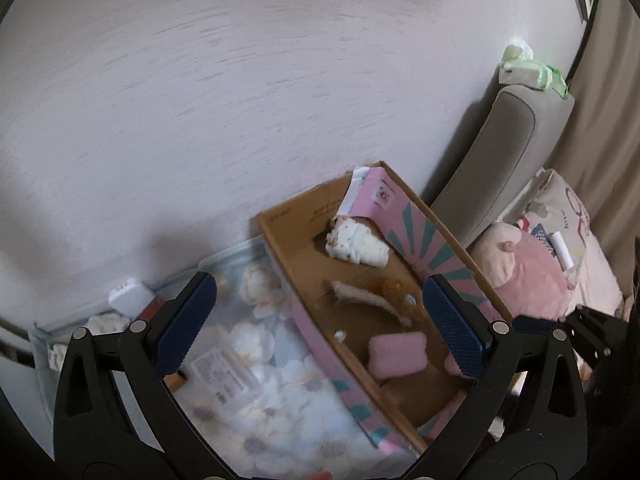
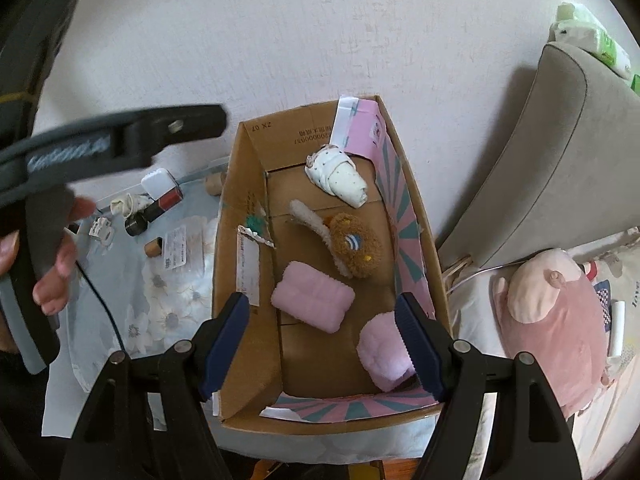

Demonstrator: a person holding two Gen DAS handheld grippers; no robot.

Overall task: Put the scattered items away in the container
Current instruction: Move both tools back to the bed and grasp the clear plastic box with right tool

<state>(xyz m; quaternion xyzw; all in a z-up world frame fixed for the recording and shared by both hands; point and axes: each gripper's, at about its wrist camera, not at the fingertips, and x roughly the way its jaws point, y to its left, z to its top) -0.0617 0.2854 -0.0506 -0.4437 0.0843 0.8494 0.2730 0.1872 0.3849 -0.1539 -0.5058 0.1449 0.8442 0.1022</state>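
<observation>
Grey upholstered seat back [image 2: 560,160] at the right, against the pale wall, with a green-and-white pack [image 2: 596,36] on its top edge. Floral blue-and-white cloth [image 2: 160,292] spread left of and under the box. Cardboard box [image 2: 248,184], open-topped, pink-and-teal sunburst print on its flaps, standing on the cloth beside the seat; it serves as the container. Pink plush toy [image 2: 560,320] lying on patterned bedding to the right of the box, outside it. Left gripper [image 1: 320,328], jaws spread wide and empty, held over the box's left wall with the cloth below one finger and the box floor below the other. Right gripper [image 2: 324,344], jaws partly open, holding nothing, above the near end of the box; its right pad sits just beside a fluffy pink roll [image 2: 380,352], and contact cannot be told. Contents of the box, far to near: white dotted rolled garment [image 2: 340,176], brown plush bear [image 2: 356,248] with a cream strip beside it, folded pink cloth [image 2: 312,296], the fluffy pink roll in the near right corner. Loose on the cloth, left of the box: white case [image 2: 158,182], red-and-black block [image 2: 166,202], small black cylinder [image 2: 134,224], brown cylinder [image 2: 154,246], crumpled white cloth [image 2: 128,204].
</observation>
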